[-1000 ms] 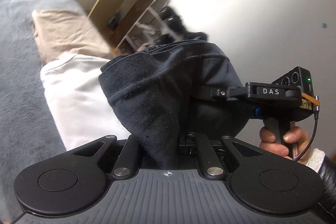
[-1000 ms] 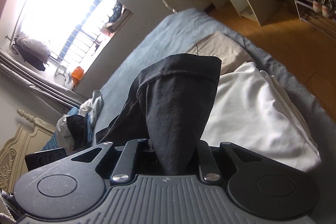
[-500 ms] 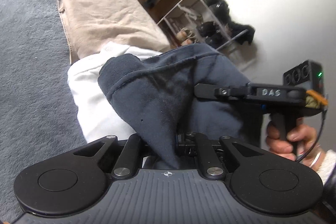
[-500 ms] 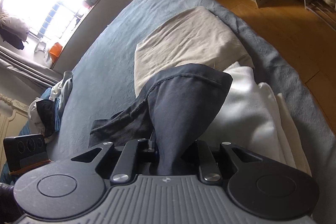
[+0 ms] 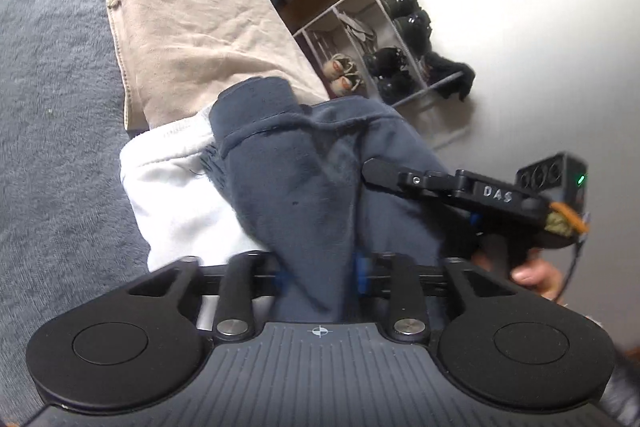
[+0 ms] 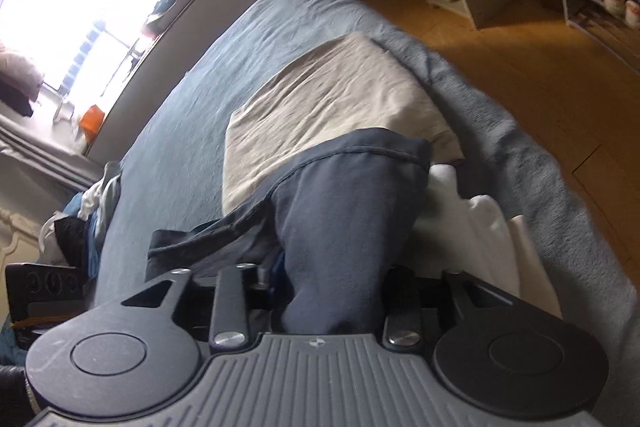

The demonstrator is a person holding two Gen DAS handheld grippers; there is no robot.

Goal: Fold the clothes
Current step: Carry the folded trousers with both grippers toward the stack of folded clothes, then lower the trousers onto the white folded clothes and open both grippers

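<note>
White letters reading "DAS" mark the top of the right gripper (image 5: 376, 171), seen from the left wrist with a green light lit on the black box behind it and a hand (image 5: 532, 273) on its grip. No other writing can be read.

The left gripper (image 5: 320, 271) has just been opening its jaws, and they now stand partly apart with a bunched fold of the dark garment (image 5: 304, 187) between them; whether the pads still press the cloth cannot be told. The right gripper's jaws have likewise just been opening, and the same garment (image 6: 340, 227) fills the gap between them in the right wrist view; contact there cannot be made out either.

The dark garment lies draped over a white garment (image 5: 180, 195) on the grey bed (image 5: 52, 107), with a folded beige garment (image 5: 184, 27) just beyond. A shoe rack (image 5: 384, 55) stands by the wall.

A second ago both grippers held the cloth higher, pinched tight; since then both have come down towards the bed, and the beige garment fills more of each view.
</note>
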